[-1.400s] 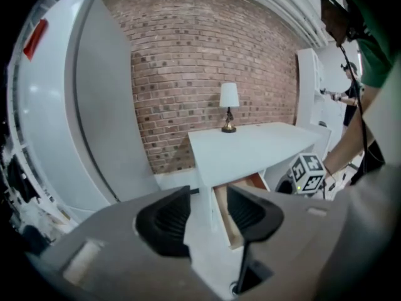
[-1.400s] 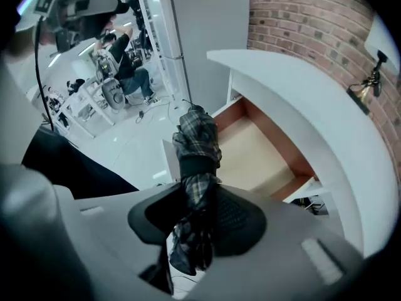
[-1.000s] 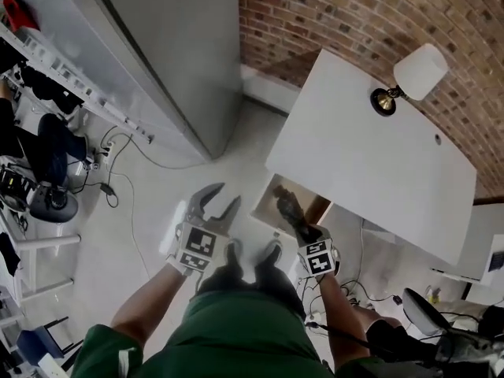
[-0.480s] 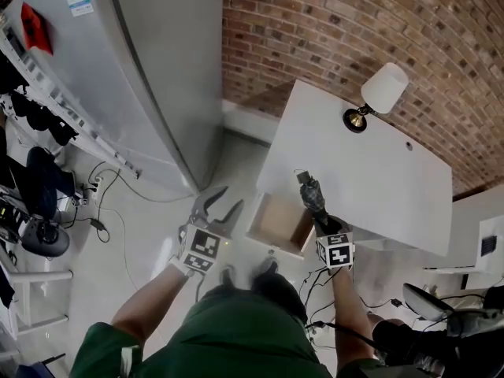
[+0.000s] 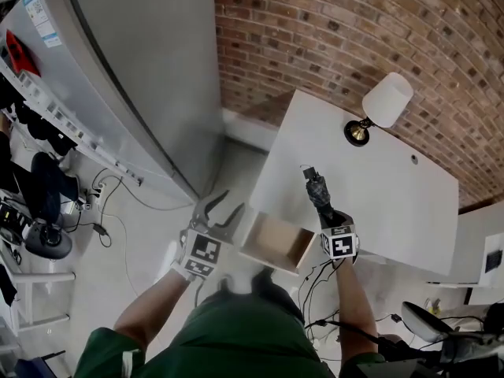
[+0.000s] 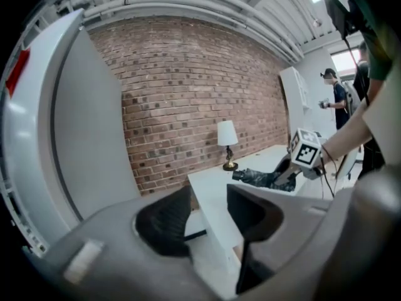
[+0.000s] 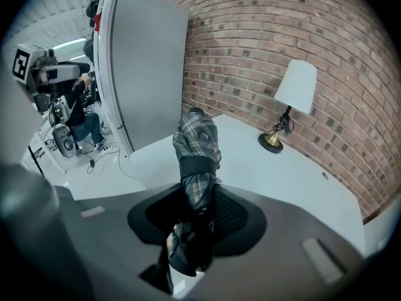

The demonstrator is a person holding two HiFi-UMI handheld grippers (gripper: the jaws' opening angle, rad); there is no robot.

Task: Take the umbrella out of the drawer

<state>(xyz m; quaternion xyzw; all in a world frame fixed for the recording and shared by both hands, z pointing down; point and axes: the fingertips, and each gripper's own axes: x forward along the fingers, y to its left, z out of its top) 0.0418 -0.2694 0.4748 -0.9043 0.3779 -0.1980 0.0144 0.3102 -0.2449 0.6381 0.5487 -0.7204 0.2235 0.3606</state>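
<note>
- While your left gripper hangs wide and empty near the open drawer, it could knock the drawer front.
- Your right gripper clamps the folded umbrella near one end, above the worktop; slack fabric may slip through.
- Swing wide and its tip could strike the lamp.

1 table lamp, white shade over a brass base, stands upright near the back edge of the white table, close to the brick wall. 1 small round hole lies further right along that edge. Tall grey cabinet stands left of the table, apart. Loose cables lie on the floor.
</note>
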